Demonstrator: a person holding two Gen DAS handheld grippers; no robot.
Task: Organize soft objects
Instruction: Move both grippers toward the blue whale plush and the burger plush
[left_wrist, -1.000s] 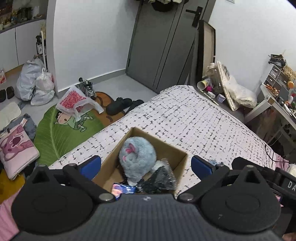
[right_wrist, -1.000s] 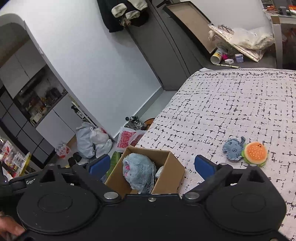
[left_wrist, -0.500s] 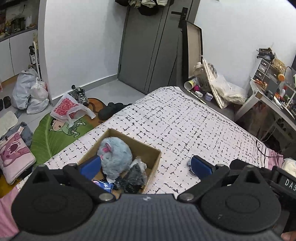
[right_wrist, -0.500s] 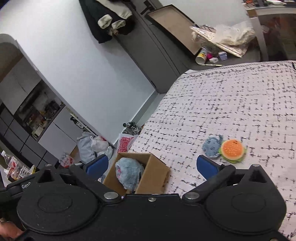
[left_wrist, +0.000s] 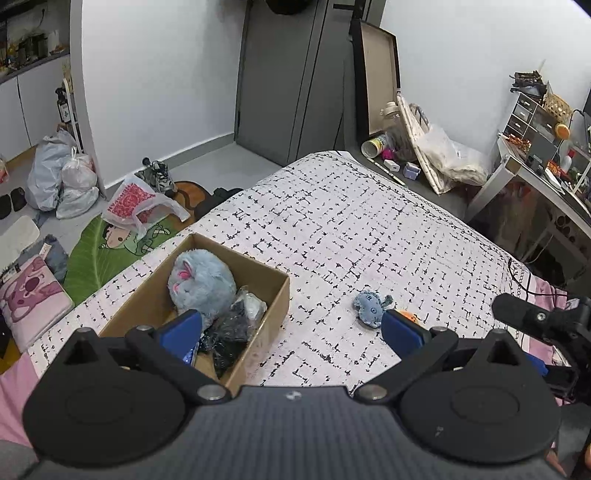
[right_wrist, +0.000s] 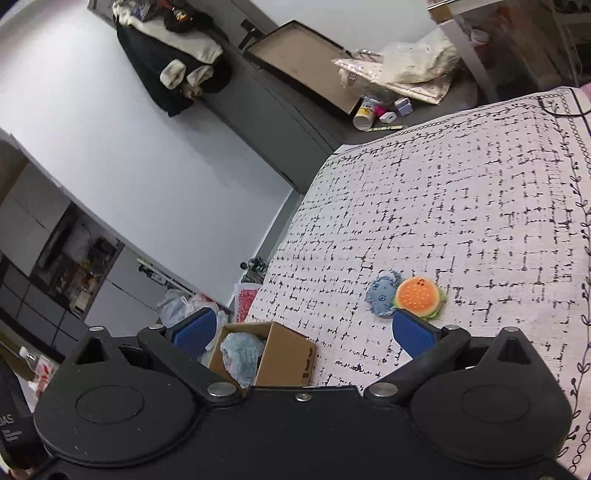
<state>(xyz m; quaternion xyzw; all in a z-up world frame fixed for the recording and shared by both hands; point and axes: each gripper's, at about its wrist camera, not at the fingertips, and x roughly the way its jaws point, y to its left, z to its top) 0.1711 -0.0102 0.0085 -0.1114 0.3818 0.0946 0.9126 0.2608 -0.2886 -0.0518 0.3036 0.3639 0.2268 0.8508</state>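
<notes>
A cardboard box (left_wrist: 273, 306) sits on the bed and holds a grey-blue plush (left_wrist: 201, 284) and dark wrapped items (left_wrist: 229, 332). The box also shows in the right wrist view (right_wrist: 288, 354), with the plush (right_wrist: 240, 354) inside. A small blue plush (left_wrist: 369, 304) lies on the bedspread right of the box, beside an orange burger plush (right_wrist: 419, 297); the blue one also shows in the right wrist view (right_wrist: 382, 295). My left gripper (left_wrist: 291, 328) is open and empty above the box's right edge. My right gripper (right_wrist: 303, 332) is open and empty, above the bed near the two small plushes.
The bed (left_wrist: 351, 229) has a white black-patterned cover. Bags (left_wrist: 59, 173), shoes and a green mat (left_wrist: 99, 251) lie on the floor at left. A desk (left_wrist: 546, 173) with clutter stands at right. Grey doors (left_wrist: 295, 74) are at the back.
Both grippers have swung right. The box has slid left in both views and the two small plushes have come closer to the right fingers. Both grippers stay open.
</notes>
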